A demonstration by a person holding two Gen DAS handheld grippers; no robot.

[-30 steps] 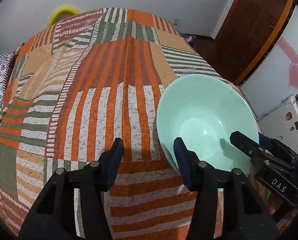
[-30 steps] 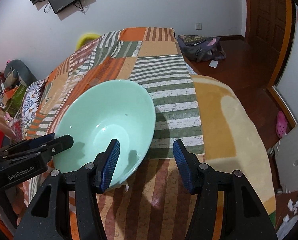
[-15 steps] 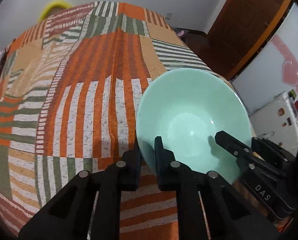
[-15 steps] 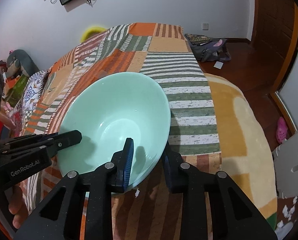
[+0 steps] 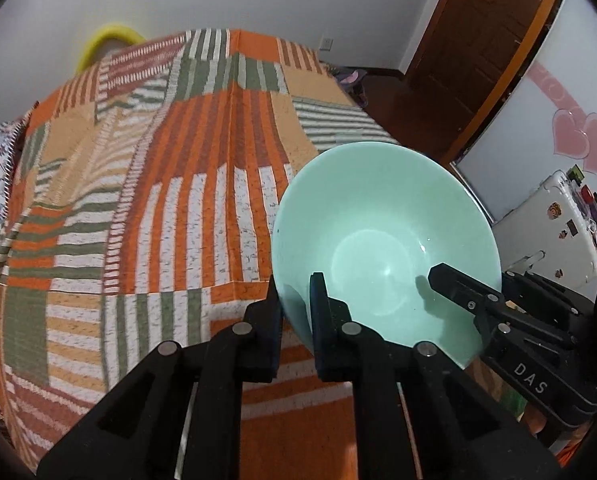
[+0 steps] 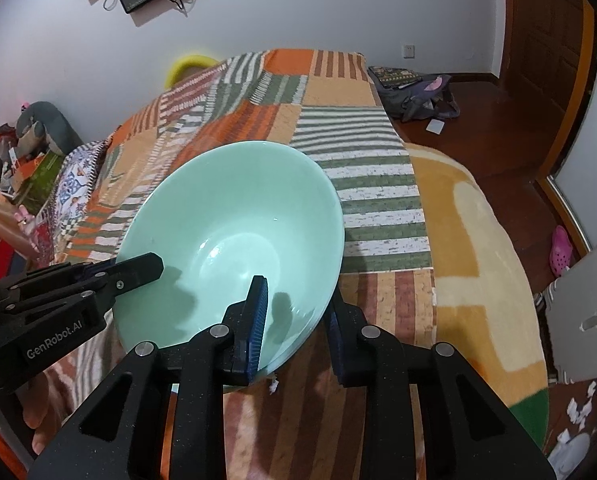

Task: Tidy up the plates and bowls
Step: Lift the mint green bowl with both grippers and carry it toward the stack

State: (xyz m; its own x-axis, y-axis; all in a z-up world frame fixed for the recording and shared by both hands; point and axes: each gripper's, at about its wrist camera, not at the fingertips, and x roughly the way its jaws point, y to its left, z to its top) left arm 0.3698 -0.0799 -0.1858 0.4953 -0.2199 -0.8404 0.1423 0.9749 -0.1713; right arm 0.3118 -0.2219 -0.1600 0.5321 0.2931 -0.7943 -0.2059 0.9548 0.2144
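Observation:
A large mint-green bowl (image 5: 382,240) is held above the striped bedspread (image 5: 158,200), tilted a little. My left gripper (image 5: 296,300) is shut on the bowl's near left rim, one finger inside and one outside. My right gripper (image 6: 298,300) is shut on the opposite rim of the same bowl (image 6: 234,248), one finger inside and one outside. In the left wrist view the right gripper (image 5: 438,272) reaches in from the right. In the right wrist view the left gripper (image 6: 154,266) reaches in from the left. The bowl is empty.
The bed has an orange, green and white patchwork cover. A yellow blanket (image 6: 478,240) covers its right side. A wooden door (image 5: 478,40) and a white suitcase (image 5: 550,236) stand to the right. A bag (image 6: 414,88) lies on the wooden floor.
Both grippers closed from open onto the bowl's rim. The bowl has since risen a little off the bedspread.

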